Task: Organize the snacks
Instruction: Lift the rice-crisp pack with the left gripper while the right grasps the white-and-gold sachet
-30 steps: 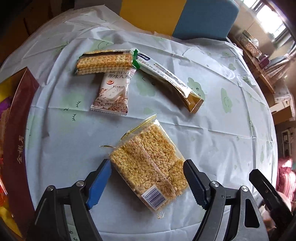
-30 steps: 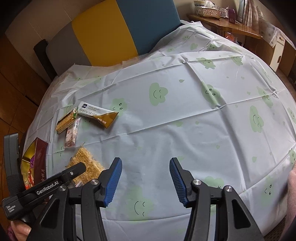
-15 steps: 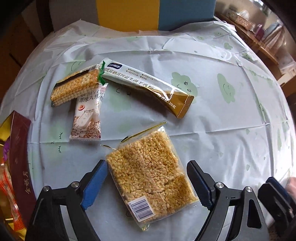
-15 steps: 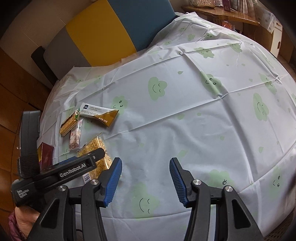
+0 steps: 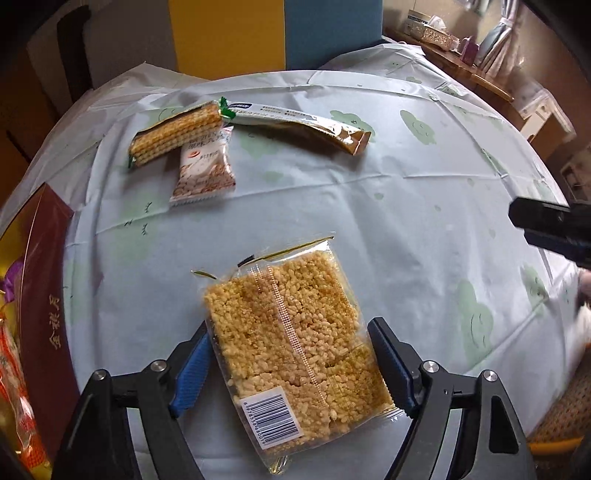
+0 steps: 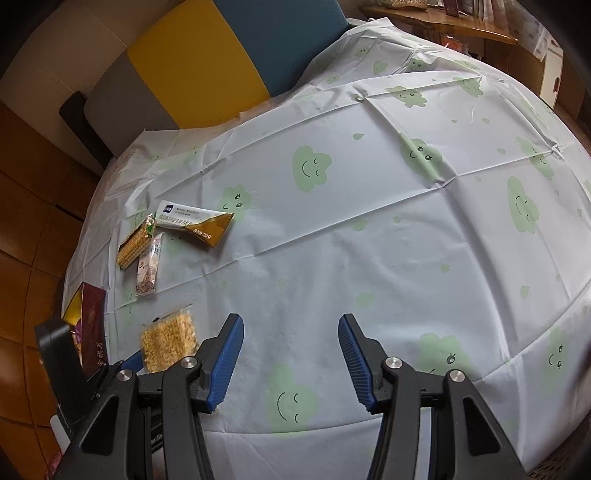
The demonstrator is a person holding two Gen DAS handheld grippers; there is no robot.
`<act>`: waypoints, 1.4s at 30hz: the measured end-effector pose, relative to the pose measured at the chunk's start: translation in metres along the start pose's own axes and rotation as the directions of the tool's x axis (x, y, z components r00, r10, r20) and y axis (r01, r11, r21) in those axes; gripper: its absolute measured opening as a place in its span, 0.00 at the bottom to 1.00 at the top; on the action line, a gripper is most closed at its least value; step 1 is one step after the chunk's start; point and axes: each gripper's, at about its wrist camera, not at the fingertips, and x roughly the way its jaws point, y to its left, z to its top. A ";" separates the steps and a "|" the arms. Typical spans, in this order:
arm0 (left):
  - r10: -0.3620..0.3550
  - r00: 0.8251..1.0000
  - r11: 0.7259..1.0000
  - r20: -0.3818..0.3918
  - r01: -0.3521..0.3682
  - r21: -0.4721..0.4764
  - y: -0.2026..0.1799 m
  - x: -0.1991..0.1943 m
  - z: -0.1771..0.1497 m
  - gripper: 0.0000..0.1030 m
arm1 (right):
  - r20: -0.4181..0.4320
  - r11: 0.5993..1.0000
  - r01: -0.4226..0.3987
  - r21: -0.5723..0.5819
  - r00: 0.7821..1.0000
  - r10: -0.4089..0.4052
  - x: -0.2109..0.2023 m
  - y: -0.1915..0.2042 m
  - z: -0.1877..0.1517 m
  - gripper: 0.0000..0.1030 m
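Note:
A clear pack of puffed rice cakes (image 5: 299,343) lies on the table between the open fingers of my left gripper (image 5: 293,363), which straddles its near half; contact is unclear. It also shows in the right wrist view (image 6: 168,339). Farther back lie a wafer pack (image 5: 175,133), a small white nut-bar packet (image 5: 205,170) and a long white-and-gold bar (image 5: 295,125). My right gripper (image 6: 291,363) is open and empty over bare tablecloth, to the right of the snacks.
A dark red gift box (image 5: 44,295) with wrapped snacks inside stands at the table's left edge. The round table wears a pale cloth with green clouds (image 6: 406,221). A yellow and blue chair back (image 5: 273,33) stands behind it.
My left gripper has swung left and closed in on the rice cake pack, which now reaches deeper between its fingers. The right gripper has tilted slightly; its jaws stay open.

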 end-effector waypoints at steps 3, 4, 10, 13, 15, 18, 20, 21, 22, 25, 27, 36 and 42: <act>-0.015 1.000 1.000 0.027 0.015 -0.016 0.013 -0.011 -0.019 0.79 | -0.018 1.000 0.004 -0.025 1.000 -0.004 0.005 0.004 -0.002 0.53; -0.022 0.999 0.999 0.038 0.023 -0.027 0.018 -0.014 -0.026 0.79 | -0.028 0.999 0.007 -0.035 1.000 -0.008 0.007 0.005 -0.003 0.53; -0.053 0.994 0.999 0.093 0.053 -0.001 0.037 -0.022 -0.048 0.79 | -0.086 0.995 -0.008 -0.101 0.996 -0.001 0.020 0.017 -0.010 0.53; -0.058 0.992 0.998 0.111 0.057 0.010 0.036 -0.025 -0.055 0.80 | -0.109 0.988 -0.013 -0.155 0.994 -0.004 0.026 0.028 -0.014 0.53; -0.065 0.990 0.998 0.127 0.064 0.012 0.040 -0.028 -0.060 0.80 | -0.136 0.983 -0.027 -0.182 0.991 0.002 0.031 0.037 -0.015 0.53; -0.071 0.988 0.997 0.140 0.070 0.010 0.041 -0.027 -0.057 0.80 | -0.141 0.967 -0.033 -0.252 0.990 -0.003 0.033 0.054 -0.007 0.53; -0.074 0.987 0.997 0.144 0.074 0.009 0.042 -0.028 -0.058 0.80 | -0.123 0.950 -0.023 -0.313 0.992 -0.016 0.036 0.069 0.005 0.53; -0.075 0.986 0.997 0.148 0.075 0.009 0.042 -0.028 -0.058 0.81 | -0.114 0.938 -0.022 -0.345 0.993 -0.018 0.038 0.076 0.010 0.53; -0.076 0.986 0.997 0.150 0.075 0.011 0.042 -0.028 -0.057 0.81 | -0.107 0.926 -0.027 -0.377 0.994 -0.015 0.041 0.083 0.017 0.53; -0.079 0.985 0.997 0.155 0.078 0.014 0.042 -0.028 -0.059 0.81 | -0.090 0.886 -0.021 -0.463 0.996 -0.024 0.060 0.103 0.036 0.53; -0.080 0.984 0.997 0.161 0.079 0.015 0.042 -0.028 -0.060 0.82 | -0.085 0.857 -0.018 -0.515 0.996 -0.030 0.075 0.116 0.047 0.53; -0.053 0.983 0.998 0.176 0.046 0.048 0.034 -0.024 -0.061 0.83 | -0.045 0.719 0.066 -0.692 0.990 -0.133 0.138 0.164 0.085 0.53; -0.043 0.982 0.998 0.181 0.033 0.059 0.032 -0.023 -0.062 0.84 | -0.076 0.717 0.061 -0.694 0.985 -0.157 0.149 0.156 0.087 0.29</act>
